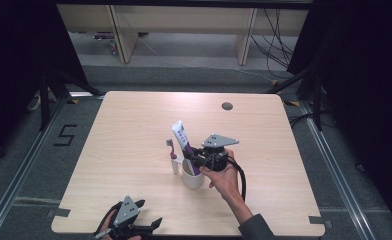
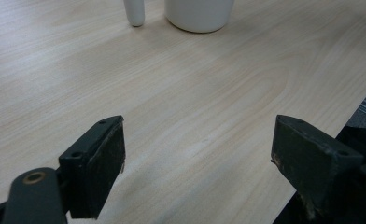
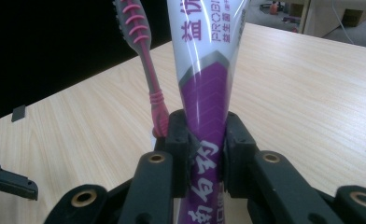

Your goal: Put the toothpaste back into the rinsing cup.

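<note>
A white cup (image 1: 193,179) stands near the table's middle, and its base appears in the left gripper view (image 2: 199,14). A white and purple toothpaste tube (image 1: 181,136) rises at a tilt out of the cup. My right gripper (image 1: 193,159) is shut on the tube (image 3: 208,93) just above the rim, one jaw on each side (image 3: 207,144). A pink and grey toothbrush (image 1: 171,149) stands upright just left of the cup, its head (image 3: 134,28) beside the tube and its white foot (image 2: 134,11) on the table. My left gripper (image 1: 146,214) rests open at the near table edge, nothing between its jaws (image 2: 200,158).
The light wooden table (image 1: 134,120) has a round cable hole (image 1: 227,106) at the back. Its front edge runs close under the left gripper. Dark floor and black curtains surround the table, and desk legs and cables stand behind it.
</note>
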The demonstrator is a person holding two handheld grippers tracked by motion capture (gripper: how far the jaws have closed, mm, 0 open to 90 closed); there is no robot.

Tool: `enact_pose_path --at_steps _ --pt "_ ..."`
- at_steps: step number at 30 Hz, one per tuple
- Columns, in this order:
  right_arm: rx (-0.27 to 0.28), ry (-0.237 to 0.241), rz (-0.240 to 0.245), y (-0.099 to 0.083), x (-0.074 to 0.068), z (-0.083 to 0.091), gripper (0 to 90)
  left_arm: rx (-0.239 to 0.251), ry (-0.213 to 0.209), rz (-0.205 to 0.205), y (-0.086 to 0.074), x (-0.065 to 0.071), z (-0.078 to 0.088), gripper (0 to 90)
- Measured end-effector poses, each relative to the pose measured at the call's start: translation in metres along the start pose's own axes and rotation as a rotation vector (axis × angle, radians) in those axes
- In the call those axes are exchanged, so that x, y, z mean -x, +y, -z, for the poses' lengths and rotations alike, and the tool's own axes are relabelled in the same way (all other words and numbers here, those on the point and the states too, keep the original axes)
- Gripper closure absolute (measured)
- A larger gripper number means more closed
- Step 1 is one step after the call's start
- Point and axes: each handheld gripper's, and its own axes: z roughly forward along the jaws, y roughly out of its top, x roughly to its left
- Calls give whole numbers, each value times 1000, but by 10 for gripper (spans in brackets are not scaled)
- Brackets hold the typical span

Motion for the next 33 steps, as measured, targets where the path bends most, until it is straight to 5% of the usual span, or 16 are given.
enact_pose_path --at_steps 2,7,8,11,12,16,33 --pt "-19 -5 -32 -1 -2 2 762 -7 -1 -8 0 0 0 172" --pt "-32 11 12 -2 -1 2 762 -2 -1 -2 0 0 0 172" --pt "-41 6 -13 -3 -3 3 763 0 -1 0 0 0 0 172" --pt "-52 -12 39 -3 -3 5 764 -4 -2 -6 0 0 0 172" --pt "-64 -2 9 -4 -6 6 764 -8 -1 -10 0 0 0 172" --pt "-82 -2 49 -6 -5 7 764 -6 -2 -9 0 0 0 172" --pt "-141 -20 30 -14 -7 9 765 -17 6 -22 0 -1 1 172"
